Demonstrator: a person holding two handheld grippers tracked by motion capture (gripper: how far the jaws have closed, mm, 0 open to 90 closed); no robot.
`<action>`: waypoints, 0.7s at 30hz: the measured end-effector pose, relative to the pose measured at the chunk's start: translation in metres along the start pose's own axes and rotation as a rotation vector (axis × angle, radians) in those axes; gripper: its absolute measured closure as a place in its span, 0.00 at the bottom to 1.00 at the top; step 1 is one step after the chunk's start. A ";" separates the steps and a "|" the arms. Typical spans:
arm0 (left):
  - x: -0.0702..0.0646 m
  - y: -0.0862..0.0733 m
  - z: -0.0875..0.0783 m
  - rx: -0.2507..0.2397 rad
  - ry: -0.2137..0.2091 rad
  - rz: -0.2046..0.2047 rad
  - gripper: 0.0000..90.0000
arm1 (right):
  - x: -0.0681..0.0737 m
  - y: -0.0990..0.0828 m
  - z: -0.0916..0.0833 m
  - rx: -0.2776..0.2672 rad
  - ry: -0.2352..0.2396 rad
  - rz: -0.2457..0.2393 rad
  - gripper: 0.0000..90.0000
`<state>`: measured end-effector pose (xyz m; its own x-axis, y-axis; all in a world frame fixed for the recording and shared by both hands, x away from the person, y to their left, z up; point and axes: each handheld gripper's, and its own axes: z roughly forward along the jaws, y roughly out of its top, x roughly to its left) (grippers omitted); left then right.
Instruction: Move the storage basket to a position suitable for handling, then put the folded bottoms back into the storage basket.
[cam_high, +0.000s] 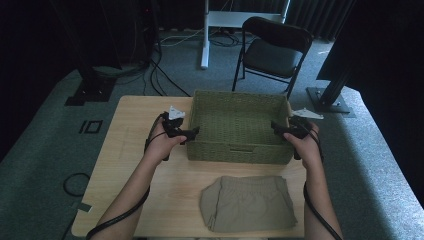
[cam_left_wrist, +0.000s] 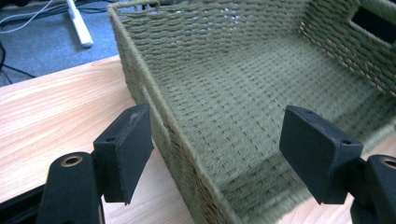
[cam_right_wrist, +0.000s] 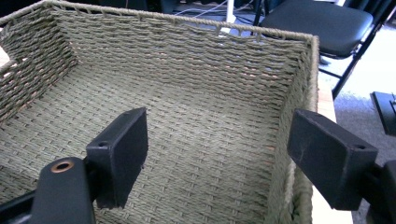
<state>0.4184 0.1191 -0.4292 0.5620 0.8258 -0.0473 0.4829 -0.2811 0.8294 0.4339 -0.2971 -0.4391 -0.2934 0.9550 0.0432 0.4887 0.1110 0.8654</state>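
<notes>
- high view shows a green woven basket at the middle of the frame on a light wooden table, with one gripper at each of its short ends.
- left gripper sits at the basket's left wall, held by the person's left hand; its jaws stand apart, astride that wall, pads not pressing on it.
- left gripper view puts the basket rim between the two black jaws, one jaw outside over the table, one inside.
- right gripper is at the basket's right wall, jaws also spread wide.
- right gripper view shows the basket wall between the jaws, clear of both pads.
- folded khaki shorts lie on the table at lower centre, just below the basket.
- black folding chair stands on the floor at upper centre.
</notes>
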 end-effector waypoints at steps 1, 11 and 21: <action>0.000 0.000 0.000 0.001 -0.005 0.003 0.28 | 0.001 0.000 -0.002 -0.001 0.004 0.012 0.22; -0.009 0.001 -0.014 -0.047 -0.018 0.022 0.28 | 0.009 0.002 -0.017 -0.037 0.043 -0.026 0.19; -0.015 -0.003 -0.023 -0.064 -0.042 0.037 0.23 | 0.018 -0.005 -0.031 -0.039 0.076 -0.054 0.19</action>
<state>0.3937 0.1186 -0.4181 0.6070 0.7937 -0.0386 0.4186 -0.2780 0.8646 0.4007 -0.2894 -0.4272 -0.3805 0.9242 0.0321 0.4385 0.1497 0.8862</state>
